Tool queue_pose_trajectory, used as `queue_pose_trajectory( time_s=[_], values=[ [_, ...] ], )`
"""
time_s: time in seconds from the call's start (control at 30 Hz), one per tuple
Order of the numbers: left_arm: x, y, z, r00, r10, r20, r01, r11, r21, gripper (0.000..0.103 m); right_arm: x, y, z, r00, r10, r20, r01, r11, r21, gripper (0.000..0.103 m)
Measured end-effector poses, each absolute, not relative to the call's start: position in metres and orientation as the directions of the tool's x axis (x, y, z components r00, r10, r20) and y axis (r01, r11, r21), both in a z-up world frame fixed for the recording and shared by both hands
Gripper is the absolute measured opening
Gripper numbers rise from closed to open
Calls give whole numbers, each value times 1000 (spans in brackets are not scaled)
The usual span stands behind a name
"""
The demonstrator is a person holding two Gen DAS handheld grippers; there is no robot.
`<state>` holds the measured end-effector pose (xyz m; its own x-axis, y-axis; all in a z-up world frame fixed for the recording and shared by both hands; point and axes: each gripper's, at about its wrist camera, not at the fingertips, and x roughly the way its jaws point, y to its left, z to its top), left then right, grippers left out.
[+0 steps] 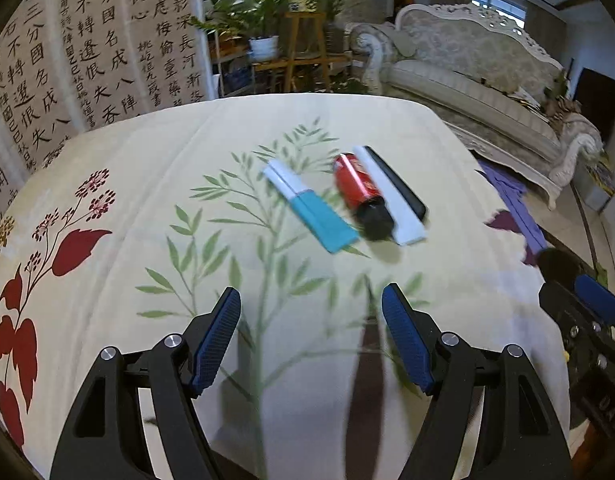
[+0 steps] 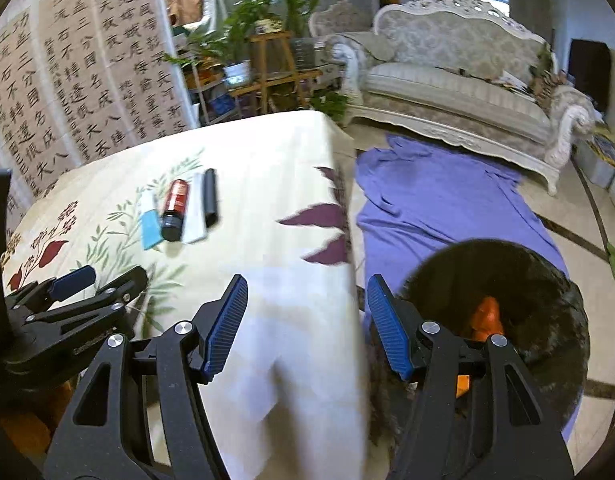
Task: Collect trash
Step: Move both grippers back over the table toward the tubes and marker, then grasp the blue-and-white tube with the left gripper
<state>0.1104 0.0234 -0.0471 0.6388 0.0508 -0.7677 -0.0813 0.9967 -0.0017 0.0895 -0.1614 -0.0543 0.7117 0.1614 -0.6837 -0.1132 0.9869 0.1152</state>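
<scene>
Both tongs are held spread and empty, the left gripper [image 1: 311,340] aimed at the red bottle [image 1: 359,190] and boxes lying ahead, the right gripper [image 2: 307,324] poised beside the black bin [image 2: 547,292], presumably for drop-off.

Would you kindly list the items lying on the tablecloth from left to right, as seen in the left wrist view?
White and teal box → red bottle with black cap → white and black box.

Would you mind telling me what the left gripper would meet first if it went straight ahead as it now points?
Probably the tablecloth, just short of the red bottle; the open left gripper angles downward, though depth is unclear.
</scene>
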Motion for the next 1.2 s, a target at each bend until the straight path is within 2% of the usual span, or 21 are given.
queue_pose_trajectory(
  time_s=[0.67,0.73,0.8,1.17,1.2],
  values=[
    [173,58,-52,599,57,-799,-154,987,-46,75,105,-142,-61,684,163,-711,-134,986,97,61],
    [168,62,-51,612,63,-788,-151,988,-38,62,105,-141,-60,683,168,-711,-140,985,99,61],
    [161,64,-52,622,85,-778,-138,990,-2,44,105,-139,-60,683,170,-711,-145,985,97,61],
    [158,73,-51,631,58,-774,-84,996,6,7,109,-121,-57,680,195,-707,-182,979,94,61],
    [157,75,-51,631,49,-774,-81,997,-3,7,110,-118,-56,681,198,-705,-188,978,93,61]
  ],
)
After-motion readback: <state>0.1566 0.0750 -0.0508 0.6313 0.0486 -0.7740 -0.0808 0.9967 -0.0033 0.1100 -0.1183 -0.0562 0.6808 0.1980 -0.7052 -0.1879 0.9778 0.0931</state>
